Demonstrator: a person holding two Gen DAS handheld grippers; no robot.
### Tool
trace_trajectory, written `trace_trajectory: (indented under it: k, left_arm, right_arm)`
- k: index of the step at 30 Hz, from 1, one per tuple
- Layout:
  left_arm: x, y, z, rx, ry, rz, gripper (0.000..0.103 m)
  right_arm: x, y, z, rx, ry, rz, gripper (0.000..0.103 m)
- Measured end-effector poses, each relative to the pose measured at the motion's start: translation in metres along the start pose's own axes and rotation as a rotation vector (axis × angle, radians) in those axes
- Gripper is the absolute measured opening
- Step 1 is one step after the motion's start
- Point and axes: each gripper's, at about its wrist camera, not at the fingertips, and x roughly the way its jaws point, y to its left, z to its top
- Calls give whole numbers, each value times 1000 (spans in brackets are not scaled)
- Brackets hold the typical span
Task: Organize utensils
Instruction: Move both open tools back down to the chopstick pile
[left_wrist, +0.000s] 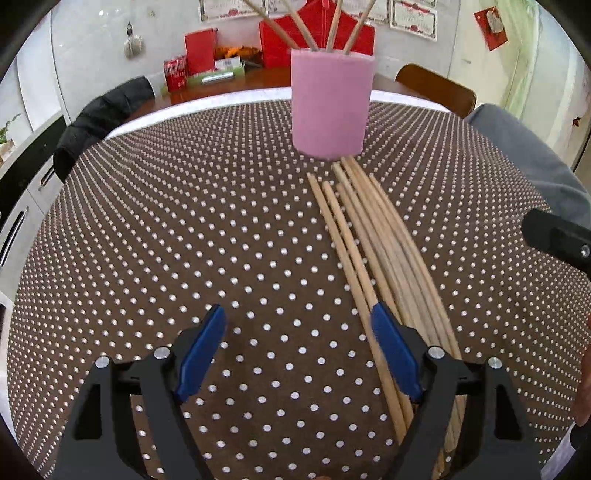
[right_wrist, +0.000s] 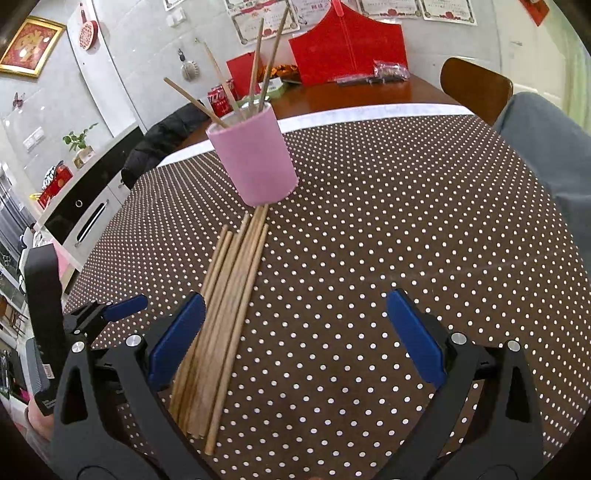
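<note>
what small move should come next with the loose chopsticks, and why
Probably shift the left tool sideways toward the loose chopsticks so one sits between its pads, then close. Both tools are open and empty, four chopsticks already stand in the pink cup, and the bundle lies flat on the dotted tablecloth, just outside the left tool's gap. The right tool could do it equally.

Our left gripper (left_wrist: 297, 321): black frame, blue pads, shiny silver screws. Our right gripper (right_wrist: 295, 308): same. Grey sleeve (right_wrist: 546, 147).
</note>
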Motion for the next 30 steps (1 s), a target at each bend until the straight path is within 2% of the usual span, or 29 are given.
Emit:
trace_trajectory:
  k: [3,5,8,14,17,30]
  left_arm:
    - [2,-1,1,3,5,4,80]
    - [5,-3,2,27,-1,37,82]
    - [7,-1,3,19,-1,27,82]
    - [3,8,-3,17,-15,23,82]
    - [1,8,-7,19,-16,23,82]
    - [0,13,-8,-6,-17,33,82]
  right_arm:
    - [6,-1,-3,-6,19,-8,97]
    - [10,-1,-4,-12,30,-13,97]
    - [15,2,-6,-37,50,-25,97]
    - [37,26,-19,-183,127,-74,97]
    - [49,35,-24,-247,157,-134,97]
    - [68,38,-16,-270,189,-171,97]
